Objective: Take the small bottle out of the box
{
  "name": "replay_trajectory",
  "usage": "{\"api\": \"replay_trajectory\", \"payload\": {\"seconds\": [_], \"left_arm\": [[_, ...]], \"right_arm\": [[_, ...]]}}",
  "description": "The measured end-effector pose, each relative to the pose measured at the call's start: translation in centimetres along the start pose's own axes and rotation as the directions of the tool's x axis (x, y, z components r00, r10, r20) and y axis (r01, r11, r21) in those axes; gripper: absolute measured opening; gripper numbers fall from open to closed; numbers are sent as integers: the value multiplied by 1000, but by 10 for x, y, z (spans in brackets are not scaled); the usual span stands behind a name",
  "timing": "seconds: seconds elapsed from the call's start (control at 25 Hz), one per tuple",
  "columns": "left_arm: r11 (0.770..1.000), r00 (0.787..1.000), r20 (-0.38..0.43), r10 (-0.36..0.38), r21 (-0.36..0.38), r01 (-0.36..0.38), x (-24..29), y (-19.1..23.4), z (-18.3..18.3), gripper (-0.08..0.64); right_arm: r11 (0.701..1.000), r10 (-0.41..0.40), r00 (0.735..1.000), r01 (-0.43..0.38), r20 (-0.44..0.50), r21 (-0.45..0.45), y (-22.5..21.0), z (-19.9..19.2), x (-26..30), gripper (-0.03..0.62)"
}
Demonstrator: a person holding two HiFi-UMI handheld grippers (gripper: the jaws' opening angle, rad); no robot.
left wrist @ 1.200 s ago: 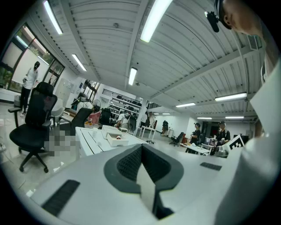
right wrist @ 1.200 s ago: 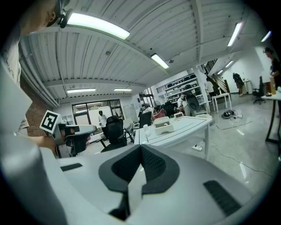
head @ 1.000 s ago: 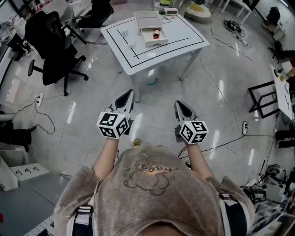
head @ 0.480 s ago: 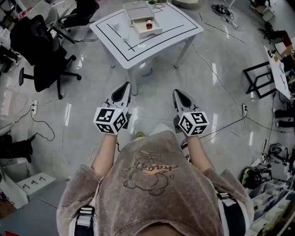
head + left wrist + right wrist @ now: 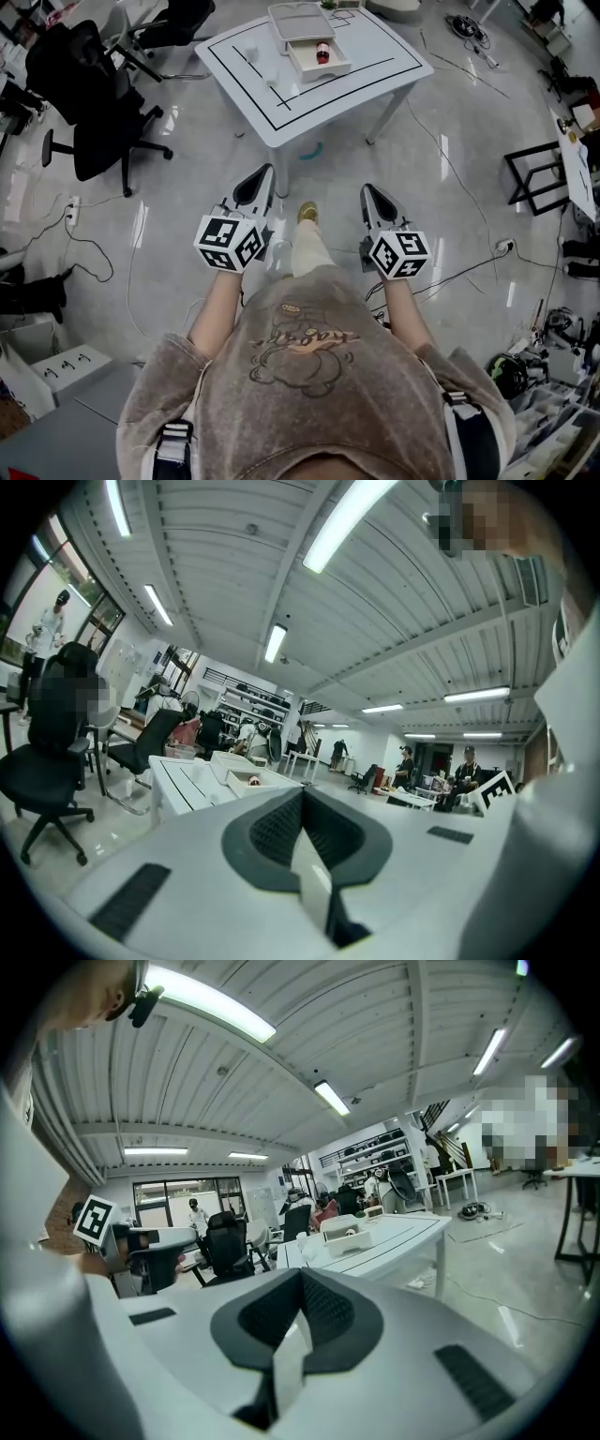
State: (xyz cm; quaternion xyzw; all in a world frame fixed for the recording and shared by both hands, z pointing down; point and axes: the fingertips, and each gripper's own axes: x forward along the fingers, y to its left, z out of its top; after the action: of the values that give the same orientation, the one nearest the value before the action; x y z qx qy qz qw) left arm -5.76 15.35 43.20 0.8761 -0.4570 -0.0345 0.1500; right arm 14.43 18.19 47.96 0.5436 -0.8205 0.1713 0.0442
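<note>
Two risks stand out. First, the left hand-held gripper [image 5: 255, 190] and the right hand-held gripper [image 5: 377, 204] are each closed on nothing, pads pressed together, and they hang well apart from the desk [image 5: 309, 103]. If either reaches the box [image 5: 323, 71] that way, it would likely shove the light carton instead of entering it. Second, the floor [image 5: 187, 187] is glossy and grey, with loose cables [image 5: 457, 183] trailing across it, so a slip or a snag on the way seems possible.

The small bottle [image 5: 322, 54] lies inside the open box, towards the desk's far edge. It looks reddish, rounded and smooth, so I judge it could roll or squirt out of a hard pinch. The box is white, shallow and rectangular, with a flat pale lid-like piece [image 5: 300, 21] just behind it. The desk is white and smooth, marked with black lines. Each gripper's pads are dark and finely ribbed, set in matte grey shells.
</note>
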Motion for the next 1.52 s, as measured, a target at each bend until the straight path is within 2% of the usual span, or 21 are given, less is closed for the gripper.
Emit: {"api": "replay_trajectory", "payload": {"seconds": [0.4, 0.88, 1.24, 1.52], "left_arm": [[1000, 1000, -10, 16, 6, -16, 61, 48, 15, 8], [998, 998, -12, 54, 20, -53, 160, 102, 66, 8], [997, 997, -6, 71, 23, -71, 232, 121, 88, 8], [996, 996, -5, 91, 18, -91, 265, 129, 94, 8]], "right_arm": [[999, 47, 999, -47, -17, 4, -17, 19, 90, -4], [994, 110, 994, -110, -14, 10, -61, 80, 205, -5], [988, 149, 989, -149, -3, 32, -104, 117, 267, -4], [982, 187, 982, -187, -14, 23, -123, 134, 299, -5]]}}
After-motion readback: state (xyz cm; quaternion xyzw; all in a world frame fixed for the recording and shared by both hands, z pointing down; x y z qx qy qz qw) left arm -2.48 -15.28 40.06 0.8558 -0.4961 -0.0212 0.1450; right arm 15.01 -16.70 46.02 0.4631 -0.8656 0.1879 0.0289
